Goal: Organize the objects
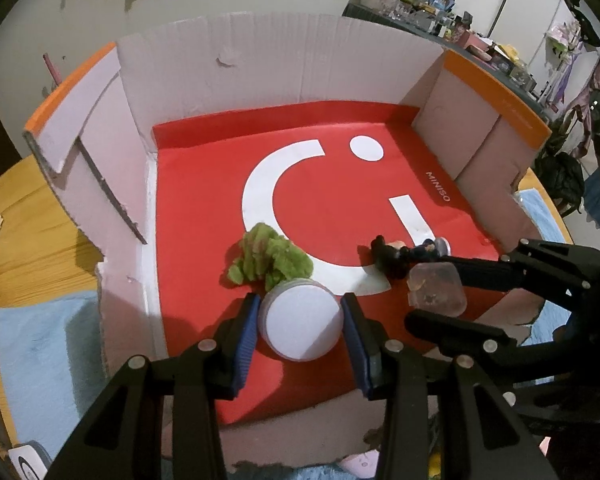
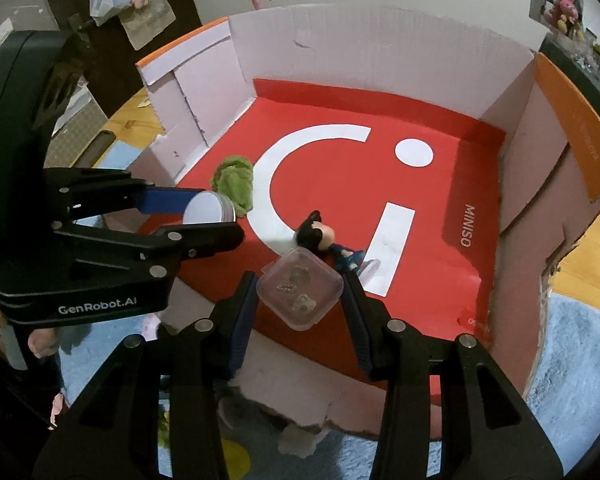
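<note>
My left fingers [image 1: 300,322] grip the tin [image 1: 300,323], right fingers [image 2: 300,294] the tub [image 2: 300,288]; I lower both gently, clear of the figure [image 2: 332,246], into the box [image 2: 380,40].

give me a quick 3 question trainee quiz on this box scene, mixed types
1. True or false: the left tool is shut on a round white tin.
2. Multiple choice: what does the right tool hold? A) a green plush B) a clear square container C) a toy figure
3. Short answer: which two things already lie on the red floor of the cardboard box?

Key
1. True
2. B, the clear square container
3. The green plush and the dark-haired toy figure
</note>
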### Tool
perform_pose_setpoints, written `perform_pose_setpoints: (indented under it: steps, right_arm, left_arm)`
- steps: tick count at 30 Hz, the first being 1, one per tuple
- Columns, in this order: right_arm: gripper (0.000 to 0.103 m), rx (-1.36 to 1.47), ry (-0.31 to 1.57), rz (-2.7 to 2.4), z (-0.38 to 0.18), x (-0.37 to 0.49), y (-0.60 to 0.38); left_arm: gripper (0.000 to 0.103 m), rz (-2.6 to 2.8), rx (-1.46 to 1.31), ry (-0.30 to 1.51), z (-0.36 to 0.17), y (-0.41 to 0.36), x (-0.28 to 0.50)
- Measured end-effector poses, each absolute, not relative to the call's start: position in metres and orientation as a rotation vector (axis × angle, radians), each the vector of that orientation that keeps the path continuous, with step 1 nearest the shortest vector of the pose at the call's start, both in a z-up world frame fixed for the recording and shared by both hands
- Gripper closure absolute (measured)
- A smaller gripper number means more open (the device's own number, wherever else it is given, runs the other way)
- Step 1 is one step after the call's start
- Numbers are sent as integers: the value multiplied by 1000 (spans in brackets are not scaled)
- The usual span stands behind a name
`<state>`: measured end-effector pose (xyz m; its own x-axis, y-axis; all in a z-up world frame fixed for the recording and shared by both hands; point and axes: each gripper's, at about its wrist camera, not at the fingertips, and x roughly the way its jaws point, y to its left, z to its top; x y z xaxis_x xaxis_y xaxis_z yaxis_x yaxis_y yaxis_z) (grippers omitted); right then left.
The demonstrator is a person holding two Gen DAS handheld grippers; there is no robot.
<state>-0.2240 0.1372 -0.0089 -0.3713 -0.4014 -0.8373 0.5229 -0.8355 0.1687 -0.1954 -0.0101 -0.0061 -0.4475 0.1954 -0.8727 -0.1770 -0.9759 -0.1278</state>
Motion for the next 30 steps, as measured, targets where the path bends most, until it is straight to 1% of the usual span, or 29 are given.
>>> perform_pose_setpoints:
  steps: [12, 16, 30]
  right_arm:
    - [62, 1291, 202, -2297, -15, -232, 141]
    - [62, 1271, 226, -2362, -14, -235, 145]
    - [62, 1266, 216, -2384, -15, -239, 150]
  left_arm:
    - [60, 2548, -1480, -57, -8, -9, -204]
    - [61, 2586, -1447, -40, -9, -6, -205]
    - [61, 2609, -1407, -38, -11, -3, -204]
